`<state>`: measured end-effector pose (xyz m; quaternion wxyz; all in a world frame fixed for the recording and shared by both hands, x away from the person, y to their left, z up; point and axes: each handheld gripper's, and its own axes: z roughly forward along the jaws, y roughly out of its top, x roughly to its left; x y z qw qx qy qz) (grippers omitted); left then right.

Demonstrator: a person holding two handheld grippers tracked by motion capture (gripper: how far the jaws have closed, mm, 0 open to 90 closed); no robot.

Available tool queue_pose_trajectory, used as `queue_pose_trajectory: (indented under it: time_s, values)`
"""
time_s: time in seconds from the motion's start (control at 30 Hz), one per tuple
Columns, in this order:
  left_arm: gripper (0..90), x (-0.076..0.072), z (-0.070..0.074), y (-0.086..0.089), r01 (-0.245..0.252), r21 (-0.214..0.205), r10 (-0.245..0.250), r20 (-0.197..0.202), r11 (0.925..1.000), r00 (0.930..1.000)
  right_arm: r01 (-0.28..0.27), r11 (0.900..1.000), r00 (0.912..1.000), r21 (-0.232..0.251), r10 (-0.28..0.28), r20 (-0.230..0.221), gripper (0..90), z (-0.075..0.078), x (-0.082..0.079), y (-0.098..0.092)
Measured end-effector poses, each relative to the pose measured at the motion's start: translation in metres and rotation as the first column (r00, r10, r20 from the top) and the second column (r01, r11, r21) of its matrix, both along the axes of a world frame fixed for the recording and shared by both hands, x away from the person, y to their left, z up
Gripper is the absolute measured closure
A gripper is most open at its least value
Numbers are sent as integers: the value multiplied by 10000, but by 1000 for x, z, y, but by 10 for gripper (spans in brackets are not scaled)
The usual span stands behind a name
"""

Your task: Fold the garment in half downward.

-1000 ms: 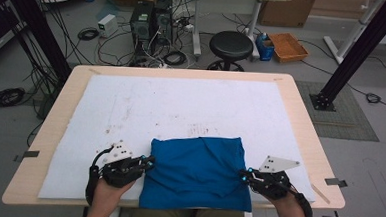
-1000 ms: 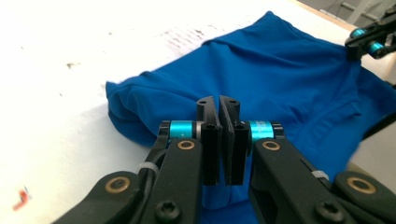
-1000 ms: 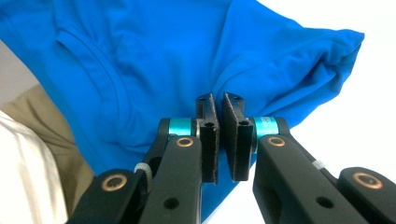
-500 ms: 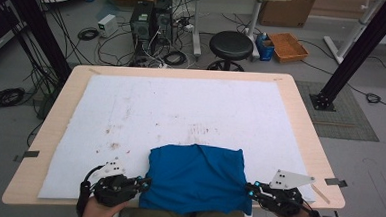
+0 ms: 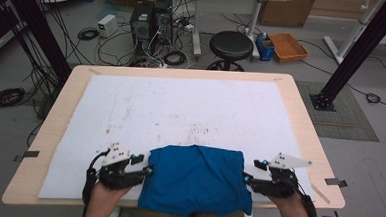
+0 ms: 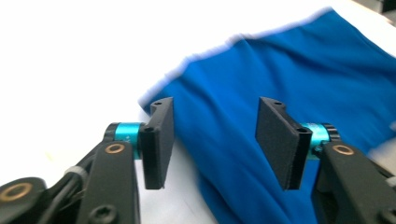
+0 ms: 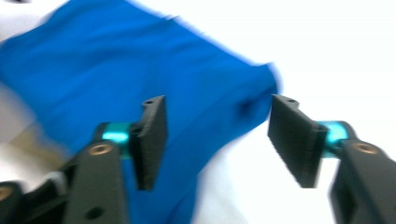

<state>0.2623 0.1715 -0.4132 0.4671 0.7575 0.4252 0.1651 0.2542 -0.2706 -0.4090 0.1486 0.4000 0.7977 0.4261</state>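
Note:
A folded blue cloth (image 5: 197, 179) lies at the near middle of the white sheet (image 5: 180, 113), its front edge hanging over the table edge. My left gripper (image 5: 149, 166) sits at the cloth's left edge. Its jaws have just been opening and stand apart, with the blue cloth (image 6: 261, 93) lying below and between them, untouched by the pads. My right gripper (image 5: 246, 177) is at the cloth's right edge. Its jaws have also just been opening, and the blue cloth's (image 7: 140, 60) corner lies loose under the gap.
The wooden table (image 5: 301, 114) carries the white sheet over most of its top. Behind the table stand a black stool (image 5: 230, 44), computer towers (image 5: 148, 21) with cables, and an orange tray (image 5: 288, 46) on the floor. A black frame post (image 5: 346, 51) rises at the right.
The cloth was dragged toward the near edge, then both grippers let go of it and now stand open at its sides. Both hands moved slightly forward again.

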Motion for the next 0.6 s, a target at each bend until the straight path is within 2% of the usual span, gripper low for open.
queue_pose_trajectory:
  time_s: [0.07, 0.1, 0.13, 0.17, 0.2, 0.23, 0.27, 0.3, 0.33, 0.37, 0.4, 0.43, 0.5, 0.6]
  values:
    - [456, 23, -4, -5, -378, 218, 381, -102, 9990, 9992, 523, 9986, 9986, 91, -523, 3, 304, -4, 22, 6]
    - [449, 33, -8, -7, -543, 286, 552, -326, 9981, 9979, 735, 9973, 9973, 22, -735, -42, 301, -7, 32, 10]
    - [444, 42, -13, -9, -636, 375, 655, -520, 9973, 9965, 772, 9970, 9969, -75, -773, -174, 302, -11, 42, 14]
    - [444, 49, -18, -11, -689, 709, 735, -643, 9951, 9952, 755, 9969, 9965, -216, -762, -331, 306, -16, 51, 18]
    - [444, 55, -23, -12, -791, 1013, 878, -839, 9917, 9926, 815, 9956, 9955, -465, -836, -441, 337, -22, 58, 21]
    - [447, 59, -29, -11, -832, 1128, 955, -1082, 9901, 9895, 803, 9943, 9950, -701, -842, -545, 399, -27, 65, 23]
    - [481, 60, -32, -11, -844, 1194, 982, -1148, 9893, 9885, 627, 9936, 9945, -940, -701, -783, 562, -32, 70, 23]
    - [567, 60, -35, -10, -832, 1287, 984, -1166, 9882, 9883, 440, 9932, 9944, -1081, -540, -912, 617, -35, 72, 22]
    - [634, 58, -37, -9, -826, 1264, 941, -885, 9885, 9916, 341, 9948, 9952, -959, -426, -877, 667, -37, 73, 19]
    - [709, 57, -37, -7, -655, 1102, 756, -905, 9917, 9930, 190, 9964, 9949, -829, -271, -977, 771, -37, 72, 17]
    - [823, 56, -37, -6, -604, 946, 695, -966, 9937, 9929, 143, 9960, 9951, -879, -228, -965, 794, -35, 71, 15]
    - [860, 56, -37, -6, -650, 891, 742, -1043, 9939, 9918, 120, 9957, 9950, -918, -210, -977, 815, -35, 70, 13]
    - [874, 57, -37, -2, -853, 454, 902, -1185, 9953, 9888, 203, 9963, 9948, -841, -285, -981, 832, -34, 70, 10]
    - [875, 60, -35, 5, -1206, -311, 1161, -1200, 9922, 9860, 383, 9966, 9965, -731, -435, -716, 838, -32, 72, 5]
